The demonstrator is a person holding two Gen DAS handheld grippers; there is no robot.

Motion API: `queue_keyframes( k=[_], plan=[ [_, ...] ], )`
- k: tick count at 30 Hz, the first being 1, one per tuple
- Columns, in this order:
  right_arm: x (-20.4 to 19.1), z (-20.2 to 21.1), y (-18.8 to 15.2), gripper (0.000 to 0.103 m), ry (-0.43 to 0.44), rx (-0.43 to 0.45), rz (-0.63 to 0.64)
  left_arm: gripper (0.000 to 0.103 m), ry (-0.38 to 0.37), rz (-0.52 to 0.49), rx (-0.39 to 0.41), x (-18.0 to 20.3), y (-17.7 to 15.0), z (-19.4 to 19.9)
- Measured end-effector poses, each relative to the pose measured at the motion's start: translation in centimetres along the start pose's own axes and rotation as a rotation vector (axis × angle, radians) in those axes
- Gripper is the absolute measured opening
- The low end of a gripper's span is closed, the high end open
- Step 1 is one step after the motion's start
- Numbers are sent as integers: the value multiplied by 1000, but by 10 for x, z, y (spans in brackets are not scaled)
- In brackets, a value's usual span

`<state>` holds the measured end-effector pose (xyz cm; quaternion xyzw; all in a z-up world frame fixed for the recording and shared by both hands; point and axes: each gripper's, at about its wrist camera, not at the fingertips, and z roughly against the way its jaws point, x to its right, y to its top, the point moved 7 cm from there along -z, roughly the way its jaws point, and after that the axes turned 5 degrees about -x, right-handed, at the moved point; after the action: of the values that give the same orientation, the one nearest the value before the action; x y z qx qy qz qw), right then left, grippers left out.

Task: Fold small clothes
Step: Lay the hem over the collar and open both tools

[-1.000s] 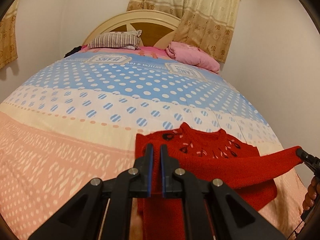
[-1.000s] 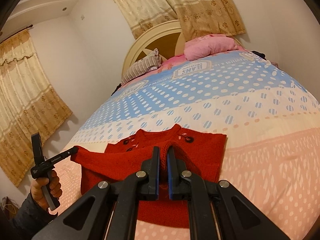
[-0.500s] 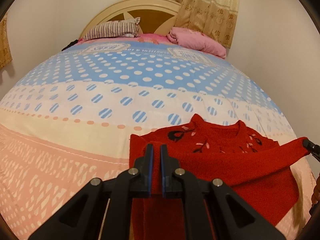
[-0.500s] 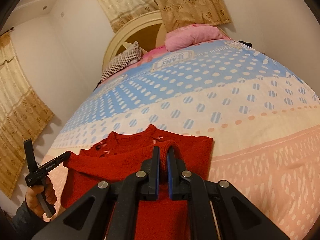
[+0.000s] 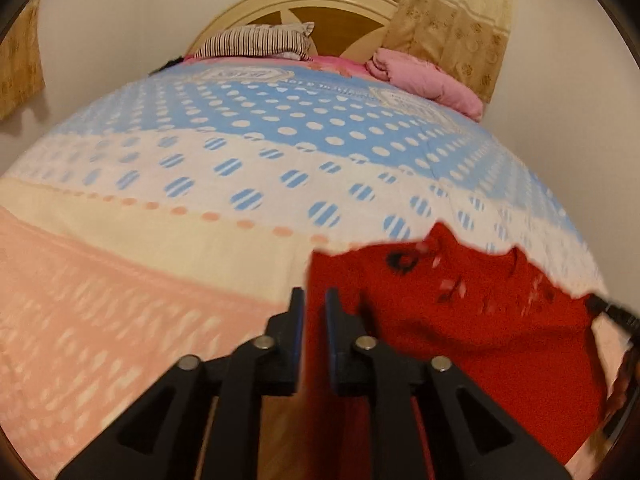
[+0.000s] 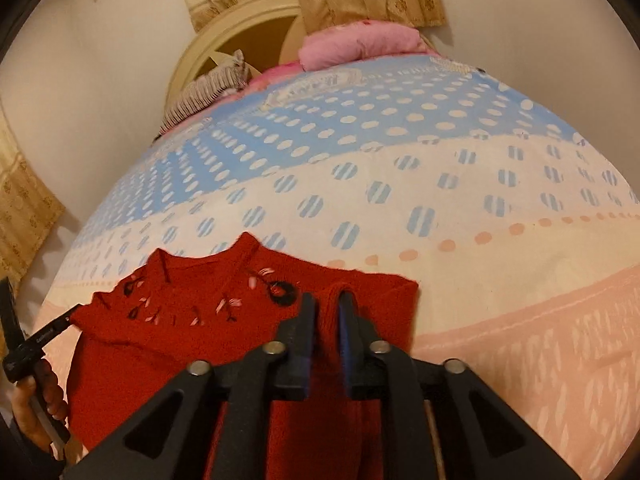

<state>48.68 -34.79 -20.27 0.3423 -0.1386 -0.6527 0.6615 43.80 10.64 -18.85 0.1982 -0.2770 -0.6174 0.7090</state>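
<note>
A small red knitted sweater (image 5: pixel 480 340) with dark and pink embroidery lies flat on the bed, neck toward the headboard. My left gripper (image 5: pixel 315 300) is low at its left edge, jaws opening, with a strip of red knit in the gap between the pads. In the right wrist view the sweater (image 6: pixel 180 344) fills the lower left. My right gripper (image 6: pixel 327 302) is at its right shoulder, jaws opening, and a folded red sleeve cuff sits between them. Each view shows the other gripper at the sweater's far side: the right one (image 5: pixel 612 314) and the left one (image 6: pixel 44 336) in a hand.
The bed cover (image 5: pixel 200 240) has pink, cream and blue dotted bands. A striped pillow (image 5: pixel 256 42) and a pink folded blanket (image 5: pixel 432 80) lie by the headboard. Walls and curtains close in on both sides of the bed.
Both grippers have come down closer to the bed, and the raised red fold now lies on the sweater. The jaws of both, shut on the knit before, have parted.
</note>
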Motion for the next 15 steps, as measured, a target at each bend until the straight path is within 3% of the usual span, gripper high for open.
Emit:
queue_keyframes(
  k=[1, 3, 7, 12, 14, 15],
  plan=[
    [-4, 5, -5, 55, 7, 8, 16, 36, 5, -22, 2, -1, -7, 4],
    [-12, 19, -18, 70, 1, 34, 59, 65, 20, -58, 9, -3, -19, 11],
    [-36, 23, -38, 70, -27, -8, 180, 67, 49, -144, 7, 8, -26, 10],
    [-68, -23, -47, 70, -57, -219, 330, 73, 122, -165, -26, 16, -1, -15],
    [-68, -36, -28, 70, -105, -200, 324, 73, 183, -113, -27, 4, 11, -25],
    [-66, -36, -15, 70, -128, -169, 309, 73, 171, -64, -33, -4, 15, -27]
  ],
)
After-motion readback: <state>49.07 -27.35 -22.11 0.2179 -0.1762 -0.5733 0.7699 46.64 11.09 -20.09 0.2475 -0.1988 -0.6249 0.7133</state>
